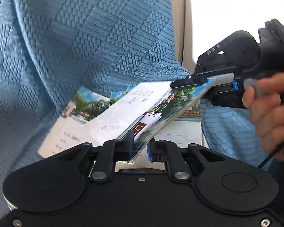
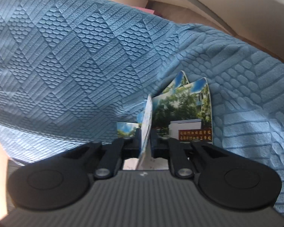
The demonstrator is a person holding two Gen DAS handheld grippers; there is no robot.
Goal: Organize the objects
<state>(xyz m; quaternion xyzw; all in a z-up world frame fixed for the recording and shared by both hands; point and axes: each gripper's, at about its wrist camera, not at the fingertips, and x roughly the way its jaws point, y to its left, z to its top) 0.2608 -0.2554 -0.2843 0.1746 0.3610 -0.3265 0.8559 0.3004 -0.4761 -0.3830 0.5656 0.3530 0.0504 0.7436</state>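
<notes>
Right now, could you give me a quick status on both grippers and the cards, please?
Left gripper shut on card stack. Right gripper pinching same stack's far corner. More cards on blue cloth beneath. Nothing blocking.

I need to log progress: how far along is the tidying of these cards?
Nothing looks finished. In hand: both grippers, left and right, grip the lifted stack of cards at opposite ends. Left: other cards lie loose on the blue cloth.
</notes>
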